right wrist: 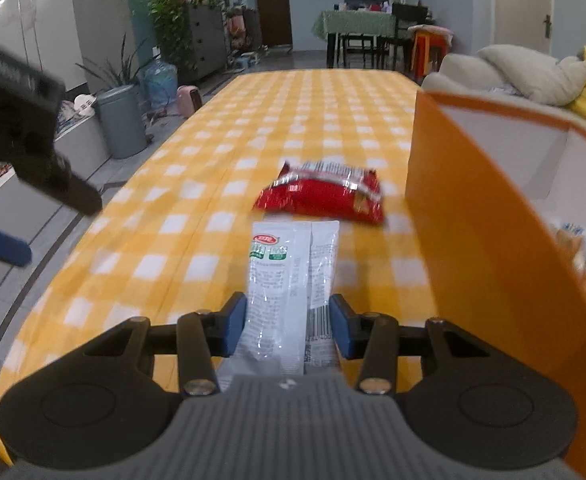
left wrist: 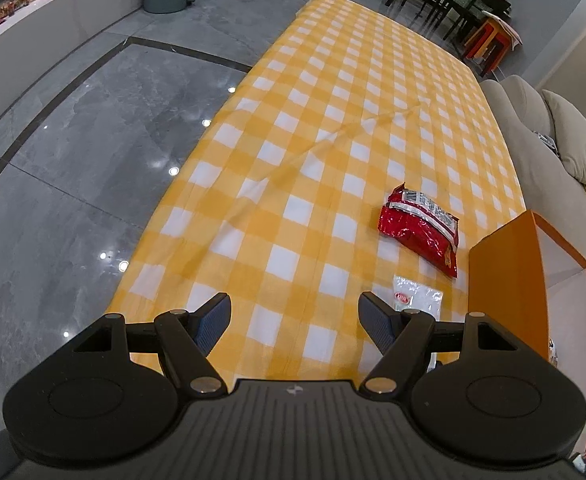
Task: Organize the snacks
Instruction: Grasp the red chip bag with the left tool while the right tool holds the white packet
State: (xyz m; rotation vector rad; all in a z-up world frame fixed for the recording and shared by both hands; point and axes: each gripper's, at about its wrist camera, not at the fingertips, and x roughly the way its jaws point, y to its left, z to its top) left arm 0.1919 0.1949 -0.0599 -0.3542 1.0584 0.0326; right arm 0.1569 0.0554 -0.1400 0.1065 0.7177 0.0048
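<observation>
The right gripper (right wrist: pixel 289 330) pinches a white packet (right wrist: pixel 293 280) near its barcode end; both blue pads press its sides, and the long free end sticks out toward 12 o'clock over the checked cloth (right wrist: pixel 197 184). The left gripper (left wrist: pixel 293 320) is spread wide with nothing between its fingers, hanging over bare cloth; in the right view it shows as a dark blurred shape at 9 o'clock.

A red bag (right wrist: pixel 325 192) lies on the cloth at 12 o'clock from the packet, just beyond its tip. The orange box (right wrist: pixel 473 248), open on top, stands at 3 o'clock, and some printed wrappers seem to lie inside it already, though they are too blurred to name.

Risks from here, as I judge them:
- The hold is on one end of a slick film packet. A quick swing toward the box could let it slide out or droop.
- The box wall at 3 o'clock is tall and close. If the packet is carried across too low, its free end may catch the rim, fold, or push the light box along the cloth.
- The cloth is loose and creased; a shoved box could drag it and shift the red bag.
- The left gripper is near at 9 o'clock, so a wide swing back could knock the two tools together.
</observation>
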